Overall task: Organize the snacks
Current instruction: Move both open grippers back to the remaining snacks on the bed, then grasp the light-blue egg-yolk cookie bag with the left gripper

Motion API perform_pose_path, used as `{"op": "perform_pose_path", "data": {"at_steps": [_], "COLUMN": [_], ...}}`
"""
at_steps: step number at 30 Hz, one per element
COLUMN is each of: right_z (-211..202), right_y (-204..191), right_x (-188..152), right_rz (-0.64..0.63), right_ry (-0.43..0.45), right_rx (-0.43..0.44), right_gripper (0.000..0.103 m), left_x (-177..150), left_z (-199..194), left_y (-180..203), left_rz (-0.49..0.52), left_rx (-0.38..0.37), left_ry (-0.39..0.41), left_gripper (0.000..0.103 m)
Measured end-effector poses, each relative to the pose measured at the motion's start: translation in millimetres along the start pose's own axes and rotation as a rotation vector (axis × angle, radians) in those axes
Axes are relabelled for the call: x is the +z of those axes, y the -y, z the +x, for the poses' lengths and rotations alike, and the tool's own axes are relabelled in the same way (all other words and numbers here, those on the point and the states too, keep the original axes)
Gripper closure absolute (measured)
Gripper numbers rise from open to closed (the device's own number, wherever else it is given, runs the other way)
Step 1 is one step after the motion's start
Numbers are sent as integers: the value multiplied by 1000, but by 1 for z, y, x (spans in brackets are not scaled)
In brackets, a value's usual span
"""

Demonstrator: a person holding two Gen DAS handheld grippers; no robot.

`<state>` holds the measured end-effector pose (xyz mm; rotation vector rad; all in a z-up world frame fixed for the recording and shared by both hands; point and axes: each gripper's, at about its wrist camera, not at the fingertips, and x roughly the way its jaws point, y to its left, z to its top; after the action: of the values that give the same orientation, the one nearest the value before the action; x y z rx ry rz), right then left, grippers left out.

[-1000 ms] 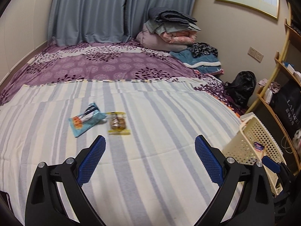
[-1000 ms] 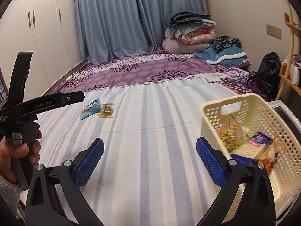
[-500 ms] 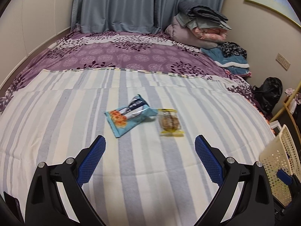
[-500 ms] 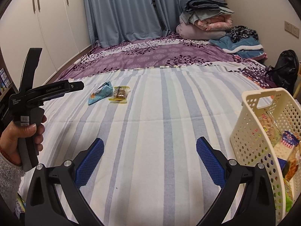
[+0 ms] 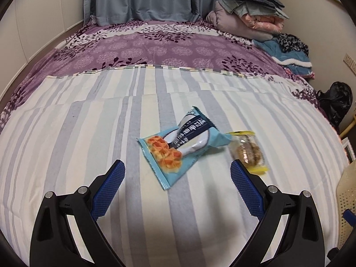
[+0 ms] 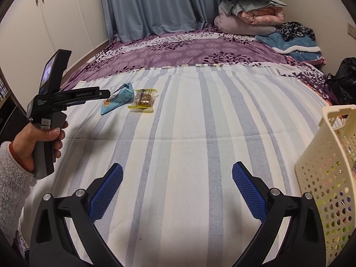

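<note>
A light blue snack packet (image 5: 181,146) lies on the striped bedspread, with a small yellow-edged clear packet (image 5: 248,150) just to its right. My left gripper (image 5: 177,173) hovers open right in front of the blue packet, nothing between its fingers. In the right wrist view both packets, blue (image 6: 118,98) and yellow (image 6: 143,99), lie far off at the left. My right gripper (image 6: 177,176) is open and empty above bare bedspread. The cream perforated basket (image 6: 329,178) stands at the right, with snacks showing through its holes.
A hand in a fluffy white sleeve (image 6: 13,178) holds the left gripper's handle (image 6: 47,115) at the left. Folded quilts (image 5: 249,15) and blue clothing (image 5: 291,53) pile at the bed's far right. A black bag (image 5: 336,102) sits beside the bed.
My left gripper has moved forward and left toward the two packets, which now lie close before it. The right gripper's view has swung left, so the basket slid toward the right edge.
</note>
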<state>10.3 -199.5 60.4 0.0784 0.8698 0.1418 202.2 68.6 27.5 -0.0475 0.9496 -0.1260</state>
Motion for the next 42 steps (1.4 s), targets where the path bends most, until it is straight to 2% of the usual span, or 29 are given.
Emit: {"op": "perform_pose_path", "data": {"at_steps": [5,13,17,24,26,28,32,35,42], "right_z": [14,33,40,50,52,56,63,70,94], "right_y": [-8,-12,-11,-16,-18,-19,-22,-24,-38], "right_x": [6,10,11,15,16,18,23,33,69], "right_rz": [-13,-13,-8,-12,-16,-18,-22,-32,-70], "right_ry": [-16,-49,-59,-68,-69,-72,-72,-61,-9], "right_rx": [16,24,21,23,24,26,27,28,24], "right_gripper": [5,5,5,5,5,5,5,5,5], "left_x": [8,16,23,31,32,33,34,34,31], "left_z": [24,50,61,74,76,77,76,70,54], "left_y": [-1,9,6,1,2,2,1,1,-8], "left_rz": [37,111,99,73,77,82,70,70,25], "left_rx": [10,-22,-29,-86,-103,-105,-124,-146,-139], "left_ry": [-37,-64,-69,-70,-60,-55,-30,0,22], "left_gripper": [6,6,6,6,11,29,40,57,61]}}
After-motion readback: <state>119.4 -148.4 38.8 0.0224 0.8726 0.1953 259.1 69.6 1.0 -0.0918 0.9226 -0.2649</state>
